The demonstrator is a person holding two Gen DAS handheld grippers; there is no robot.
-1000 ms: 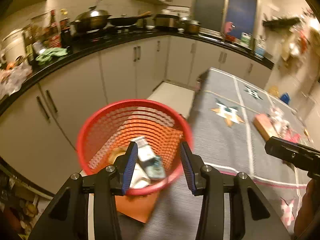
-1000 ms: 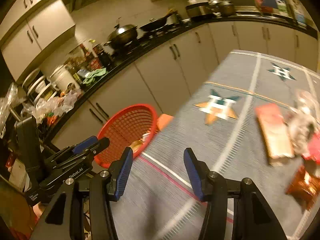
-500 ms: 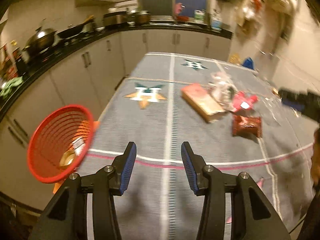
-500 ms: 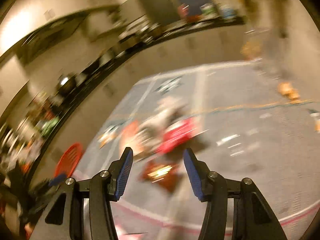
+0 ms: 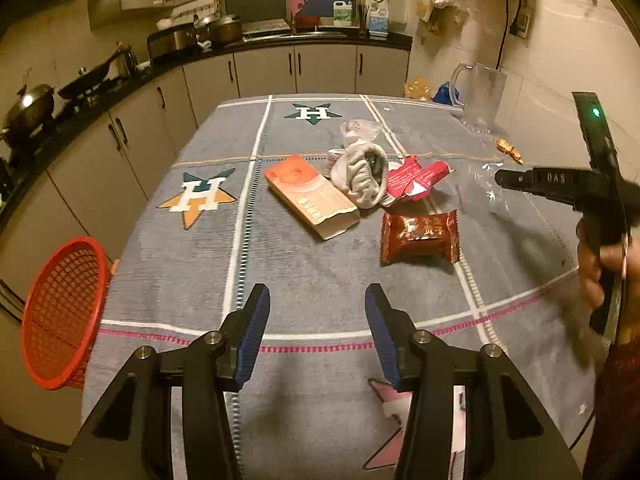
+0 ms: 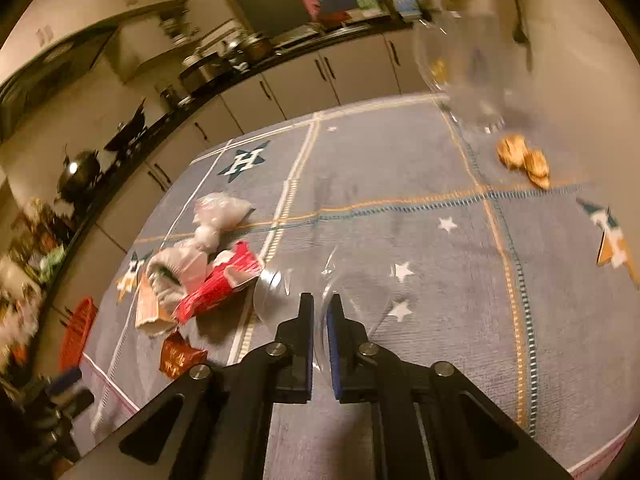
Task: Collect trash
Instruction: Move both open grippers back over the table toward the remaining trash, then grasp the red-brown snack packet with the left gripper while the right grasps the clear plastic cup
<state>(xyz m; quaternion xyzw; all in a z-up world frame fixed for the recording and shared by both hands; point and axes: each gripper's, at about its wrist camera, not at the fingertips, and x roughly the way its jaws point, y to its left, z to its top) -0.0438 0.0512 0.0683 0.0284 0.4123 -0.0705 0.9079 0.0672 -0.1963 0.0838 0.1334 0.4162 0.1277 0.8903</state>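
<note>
Trash lies on the grey tablecloth (image 5: pixel 312 272): an orange carton (image 5: pixel 310 196), a crumpled white bag (image 5: pixel 362 172), a red wrapper (image 5: pixel 416 178) and a brown snack packet (image 5: pixel 418 236). My left gripper (image 5: pixel 316 320) is open and empty above the near cloth. My right gripper (image 6: pixel 320 320) is shut on the rim of a clear plastic cup (image 6: pixel 320 292) lying on the cloth; it also shows at the right of the left wrist view (image 5: pixel 500 179). The red mesh basket (image 5: pixel 60 312) hangs off the table's left edge.
A glass pitcher (image 5: pixel 478 98) stands at the far right corner. A gold wrapper (image 6: pixel 522 158) lies near it. A pink scrap (image 5: pixel 394 404) lies under my left gripper. Kitchen counters with pots run along the left and back.
Both grippers swung from the basket to the trash pile. My right gripper, open before, has closed on the clear cup. My left gripper stayed open.
</note>
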